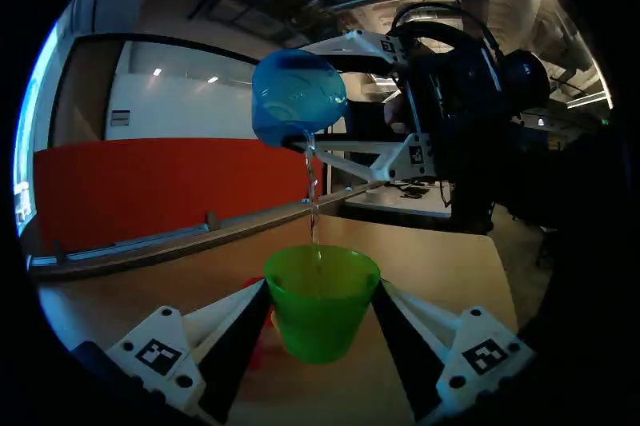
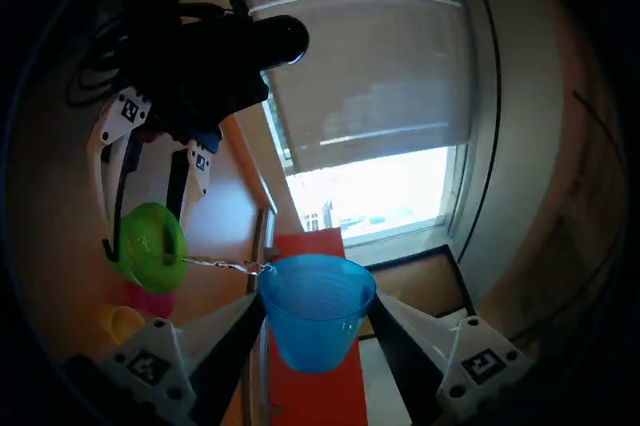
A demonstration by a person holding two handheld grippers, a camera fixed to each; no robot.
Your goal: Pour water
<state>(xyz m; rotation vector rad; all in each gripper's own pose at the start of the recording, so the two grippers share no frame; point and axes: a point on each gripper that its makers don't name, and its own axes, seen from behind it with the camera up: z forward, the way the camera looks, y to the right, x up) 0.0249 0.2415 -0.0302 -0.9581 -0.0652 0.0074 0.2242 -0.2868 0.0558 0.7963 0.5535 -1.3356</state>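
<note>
While a thin stream of water (image 1: 312, 194) falls from the tilted translucent blue plastic cup (image 1: 298, 98) into the upright green plastic cup (image 1: 322, 314) beneath it, the right tongs (image 2: 316, 302) clamp the blue cup and the left tongs (image 1: 322, 290) grip the green one over the pale wooden bench (image 1: 448, 266). The stream seems to enter close to the green cup's far rim, so a steeper tilt or a sideways drift of either hand would likely spill water onto the bench.

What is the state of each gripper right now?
Left gripper: shut on the green cup.
Right gripper: shut on the blue cup, pouring water into the green cup.
</note>
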